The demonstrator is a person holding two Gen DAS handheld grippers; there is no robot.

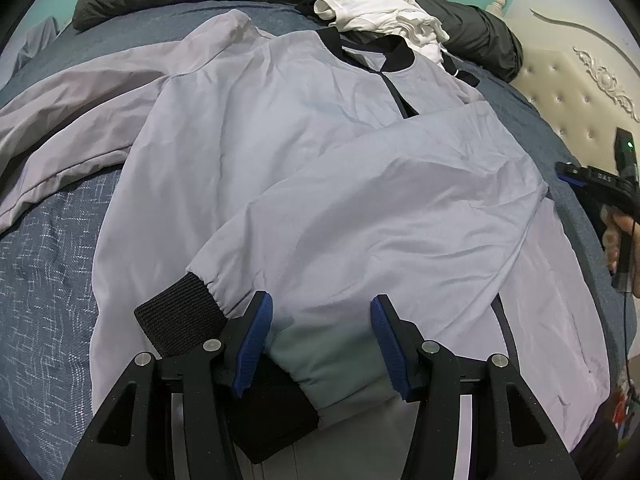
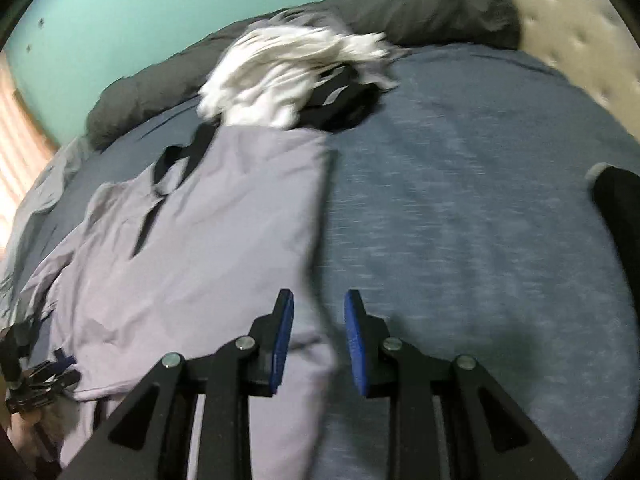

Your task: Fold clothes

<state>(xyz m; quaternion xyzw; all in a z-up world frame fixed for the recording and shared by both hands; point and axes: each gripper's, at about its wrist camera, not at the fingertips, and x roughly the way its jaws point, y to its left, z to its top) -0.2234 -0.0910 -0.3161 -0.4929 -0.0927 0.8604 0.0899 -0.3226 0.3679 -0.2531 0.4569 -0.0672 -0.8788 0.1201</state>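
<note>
Pale lilac, thin and faintly creased, the jacket [image 1: 320, 168] lay spread on the bed ahead of the left gripper [image 1: 320, 336], whose half-open jaws held nothing. One sleeve [image 1: 380, 208] was already folded across the chest, its ribbed black cuff [image 1: 180, 316] just left of the pads; the other sleeve [image 1: 72, 120] still trailed out. The right gripper [image 2: 318, 340], jaws narrow, gripped nothing above the jacket's edge. Beyond lay a white garment [image 1: 384, 12] on the blue bedspread [image 1: 44, 280].

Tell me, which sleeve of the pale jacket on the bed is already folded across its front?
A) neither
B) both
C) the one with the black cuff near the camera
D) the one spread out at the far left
C: in the left wrist view, the sleeve ending in the black cuff lies across the front of the jacket, while the other sleeve lies spread out on the bed.
</note>
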